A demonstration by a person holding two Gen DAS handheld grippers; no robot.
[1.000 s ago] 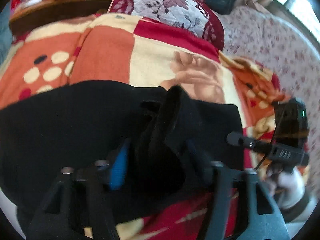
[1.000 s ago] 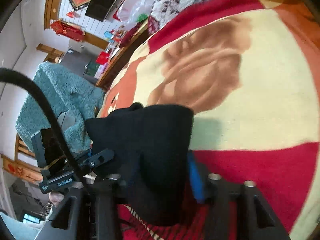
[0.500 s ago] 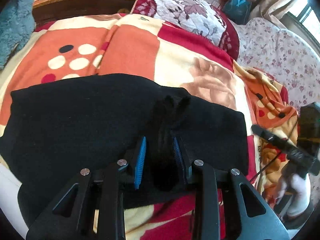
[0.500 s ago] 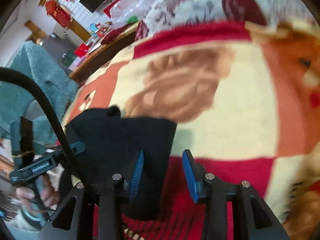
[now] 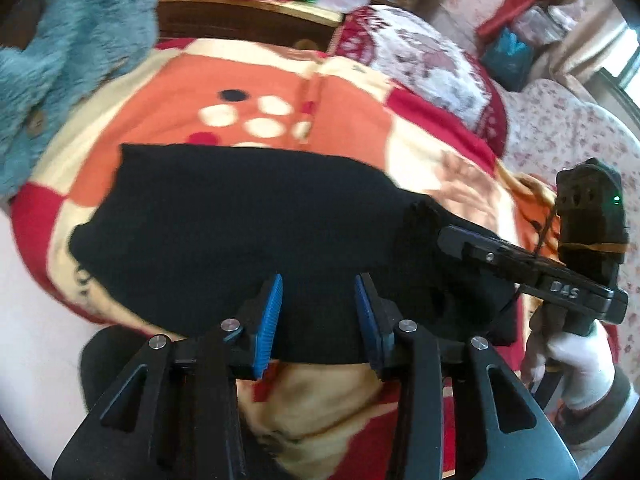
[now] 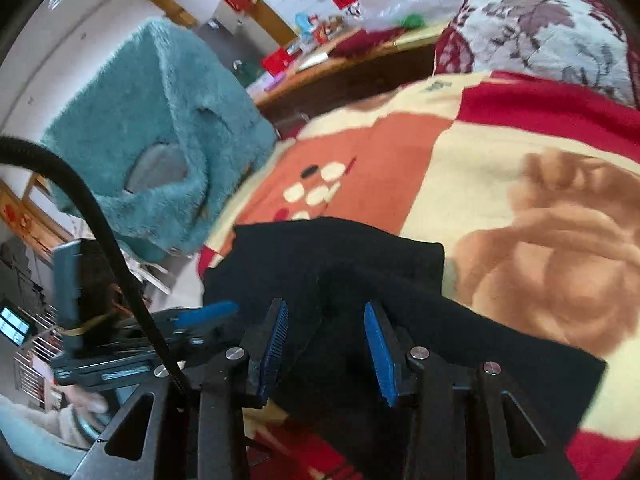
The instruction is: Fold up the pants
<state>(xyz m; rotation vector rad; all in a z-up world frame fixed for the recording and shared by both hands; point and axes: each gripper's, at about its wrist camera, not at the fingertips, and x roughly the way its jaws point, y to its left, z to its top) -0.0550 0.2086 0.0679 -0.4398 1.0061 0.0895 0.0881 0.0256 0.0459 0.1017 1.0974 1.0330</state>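
The black pants (image 5: 248, 224) lie folded in a broad flat band across the orange, red and cream blanket (image 5: 260, 92). My left gripper (image 5: 319, 316) hovers over their near edge. Its jaws are opening, and the cloth lies flat below the blue pads (image 5: 272, 316) without being pinched. At the pants' right end, my right gripper (image 5: 448, 236) is held by a white-gloved hand (image 5: 580, 364). In the right wrist view the right gripper (image 6: 326, 344) stands open above the pants (image 6: 344, 264), a soft ridge of cloth under the gap. The left gripper (image 6: 204, 312) shows at the left.
A teal fluffy garment (image 5: 60, 60) hangs over the bed's left side. A quilted red and white pillow (image 5: 424, 64) lies at the head, in front of a wooden shelf (image 5: 240, 20) with clutter. A floral sheet (image 5: 560, 128) covers the right. A black cable (image 6: 100, 220) crosses the right wrist view.
A second ago both grippers pinched bunched black cloth. They have since let go and drawn back. The pants now lie flat, and more of them shows.
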